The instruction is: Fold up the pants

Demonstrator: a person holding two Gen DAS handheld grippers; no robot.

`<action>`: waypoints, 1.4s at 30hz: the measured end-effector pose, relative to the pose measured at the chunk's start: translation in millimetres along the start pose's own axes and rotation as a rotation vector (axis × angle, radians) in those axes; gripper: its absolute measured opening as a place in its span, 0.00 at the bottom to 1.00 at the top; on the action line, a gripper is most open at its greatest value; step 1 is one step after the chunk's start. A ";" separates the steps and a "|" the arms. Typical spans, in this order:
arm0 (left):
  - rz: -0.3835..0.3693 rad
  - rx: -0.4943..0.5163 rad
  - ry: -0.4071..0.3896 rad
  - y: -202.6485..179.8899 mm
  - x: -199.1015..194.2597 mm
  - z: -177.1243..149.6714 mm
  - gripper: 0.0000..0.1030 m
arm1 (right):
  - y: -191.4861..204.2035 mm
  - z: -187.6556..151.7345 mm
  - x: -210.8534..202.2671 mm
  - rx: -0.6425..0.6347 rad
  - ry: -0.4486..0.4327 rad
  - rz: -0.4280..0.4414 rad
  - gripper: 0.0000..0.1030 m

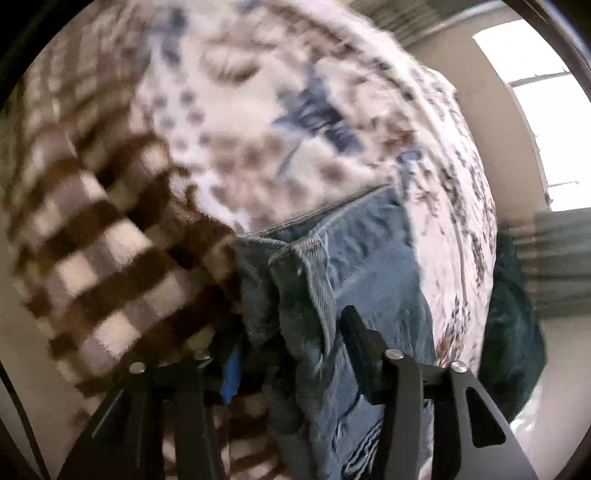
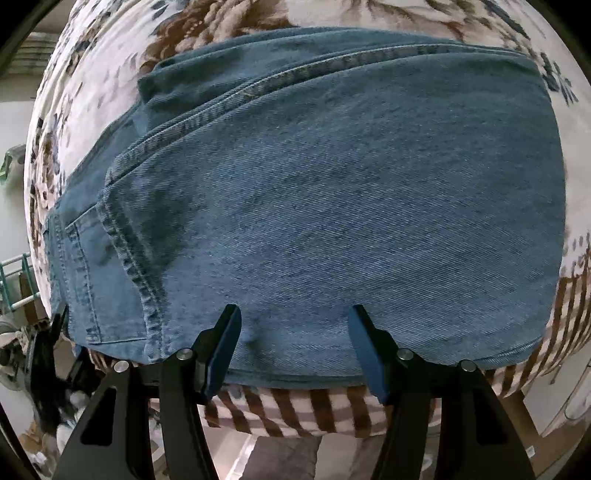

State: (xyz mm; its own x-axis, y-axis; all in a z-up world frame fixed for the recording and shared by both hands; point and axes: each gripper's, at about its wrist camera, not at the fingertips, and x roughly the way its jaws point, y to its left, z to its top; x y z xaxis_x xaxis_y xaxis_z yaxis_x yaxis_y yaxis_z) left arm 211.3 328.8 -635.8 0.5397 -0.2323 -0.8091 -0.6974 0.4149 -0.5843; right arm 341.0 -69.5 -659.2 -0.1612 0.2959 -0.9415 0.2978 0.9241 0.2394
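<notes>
Left tongs (image 1: 295,354) clamp bunched jeans (image 1: 369,266), left finger buried in cloth | checked blanket (image 1: 103,258) crowds the left, blurred | right tongs (image 2: 295,343) spread wide over folded jeans (image 2: 332,203) on floral bedspread (image 2: 110,55).

1. The left view is smeared by motion blur: the blanket's (image 1: 280,110) print and its brown checks cannot be made out sharply.
2. The left gripper's (image 1: 288,354) left finger is buried behind bunched jeans (image 1: 354,258); whether the jaws pinch the cloth cannot be told.
3. A dark green shape (image 1: 513,325) past the blanket's right rim is too blurred to name.
4. In the right view the jeans (image 2: 332,206) hide most of the blanket (image 2: 229,22).
5. Clutter (image 2: 22,332) at the left edge is cut off and unclear.
</notes>
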 end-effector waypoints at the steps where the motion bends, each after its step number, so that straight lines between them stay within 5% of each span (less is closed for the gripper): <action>1: -0.004 -0.039 0.018 9.1 11.2 6.1 0.55 | 0.4 0.4 0.1 0.002 0.001 0.001 0.61; 4: -0.030 -0.085 0.026 19.4 27.5 18.4 0.58 | 5.6 2.7 5.4 0.008 0.003 0.014 0.61; 9: 0.072 0.134 -0.098 -24.9 -8.7 1.7 0.30 | -1.3 2.7 7.7 0.003 -0.005 0.028 0.61; 16: 0.153 0.276 -0.187 -54.9 -34.6 -25.2 0.30 | -6.6 3.5 11.8 -0.011 -0.002 0.035 0.61; 27: 0.176 0.295 -0.175 -56.9 -41.3 -47.1 0.30 | -11.7 8.9 13.0 -0.019 0.010 0.038 0.61; 31: 0.155 0.197 -0.134 -37.7 -12.9 -17.8 0.30 | -11.3 12.4 13.3 -0.023 0.019 0.040 0.61; 35: 0.076 0.076 -0.050 -11.3 19.4 5.8 0.43 | -12.7 14.7 14.7 -0.019 0.025 0.057 0.61; 38: 0.047 0.045 -0.055 -10.0 19.1 7.4 0.37 | -15.6 16.9 14.7 -0.013 0.026 0.069 0.61; 40: 0.056 0.104 -0.100 -24.6 5.0 0.0 0.23 | -19.1 17.7 15.4 -0.014 0.021 0.073 0.61; 42: 0.070 0.186 -0.158 -46.8 -17.1 -12.4 0.21 | -22.1 16.2 15.1 -0.015 0.013 0.082 0.61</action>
State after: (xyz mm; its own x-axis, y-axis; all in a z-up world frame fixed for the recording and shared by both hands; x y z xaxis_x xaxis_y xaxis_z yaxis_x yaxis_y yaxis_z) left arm 228.9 302.5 -595.4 0.5703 -0.0625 -0.8190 -0.6451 0.5833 -0.4937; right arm 347.3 -89.4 -682.5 -0.1496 0.3736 -0.9154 0.2959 0.9004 0.3190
